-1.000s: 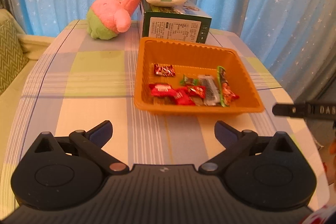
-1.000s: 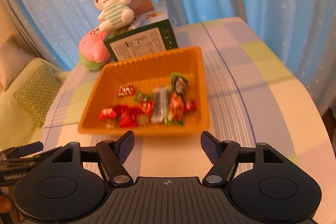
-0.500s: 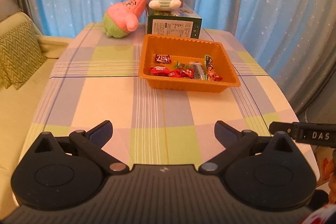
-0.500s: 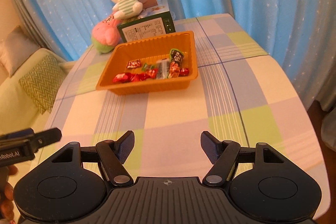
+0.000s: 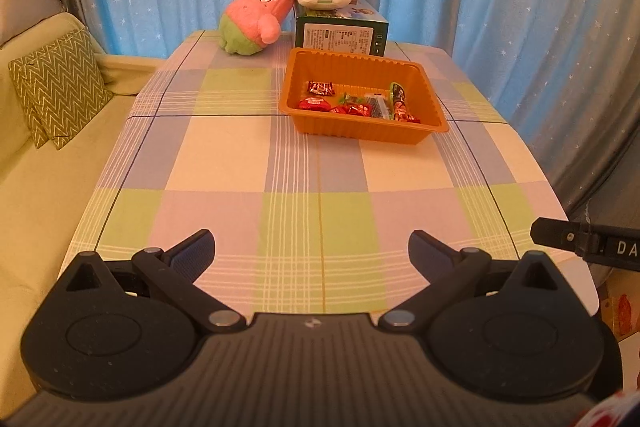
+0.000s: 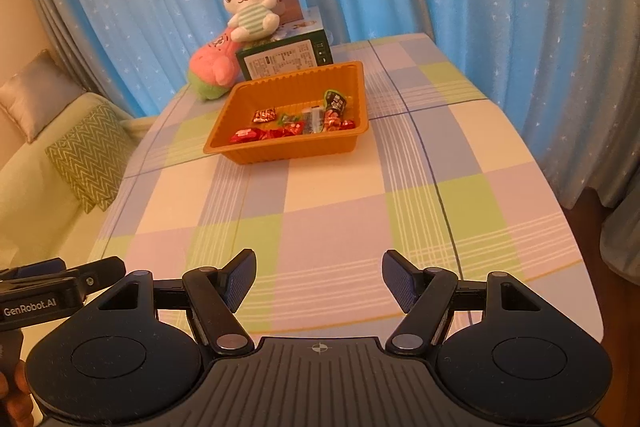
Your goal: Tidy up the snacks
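The wrapped snacks [image 5: 362, 103] lie in the orange tray [image 5: 434, 107] at the far end of the checked worktop [image 5: 224, 155], before a green box [image 5: 340, 34]. Left gripper [image 5: 311, 251] and right gripper [image 6: 319, 279] hover over the near edge, jaws apart, empty.

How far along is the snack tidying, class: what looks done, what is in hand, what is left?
Done: the wrapped snacks all lie inside the orange tray, and none shows on the checked tablecloth. In hand: nothing; the left gripper and right gripper are both open and empty, well short of the tray. Left: apparently nothing visible to collect.
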### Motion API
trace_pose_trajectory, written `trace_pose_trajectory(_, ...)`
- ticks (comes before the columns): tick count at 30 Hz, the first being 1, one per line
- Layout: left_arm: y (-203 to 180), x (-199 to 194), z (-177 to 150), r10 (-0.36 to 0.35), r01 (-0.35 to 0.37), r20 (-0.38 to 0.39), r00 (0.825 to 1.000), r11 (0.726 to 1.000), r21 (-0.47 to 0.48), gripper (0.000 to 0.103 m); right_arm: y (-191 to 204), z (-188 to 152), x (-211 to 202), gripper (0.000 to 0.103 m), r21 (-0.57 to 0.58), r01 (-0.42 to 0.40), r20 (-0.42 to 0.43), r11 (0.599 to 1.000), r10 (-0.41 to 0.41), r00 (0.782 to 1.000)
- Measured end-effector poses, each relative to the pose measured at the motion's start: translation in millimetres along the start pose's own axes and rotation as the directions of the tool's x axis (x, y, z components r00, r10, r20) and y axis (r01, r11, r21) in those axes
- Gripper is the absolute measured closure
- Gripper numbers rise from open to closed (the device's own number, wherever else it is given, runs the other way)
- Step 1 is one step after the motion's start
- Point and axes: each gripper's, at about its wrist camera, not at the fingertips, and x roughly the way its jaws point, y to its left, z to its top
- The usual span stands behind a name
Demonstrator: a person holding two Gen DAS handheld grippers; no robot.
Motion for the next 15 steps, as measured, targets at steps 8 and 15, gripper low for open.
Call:
trace_pose_trajectory(8,-8,-14,-12,-0.014,0.015,-0.008,1.0,1.0,0.014,0.0,16,-13,-21,0.033,-0.059,0.003,0.013,0.998,-0.003,1.0)
trace_pose_trajectory(15,-13,-25,-19,-0.012,0.012,0.001,1.0,0.999,0.032,0.0,19,-24,-33,0.033,-0.076,0.009,0.022,0.997,-0.008,1.0)
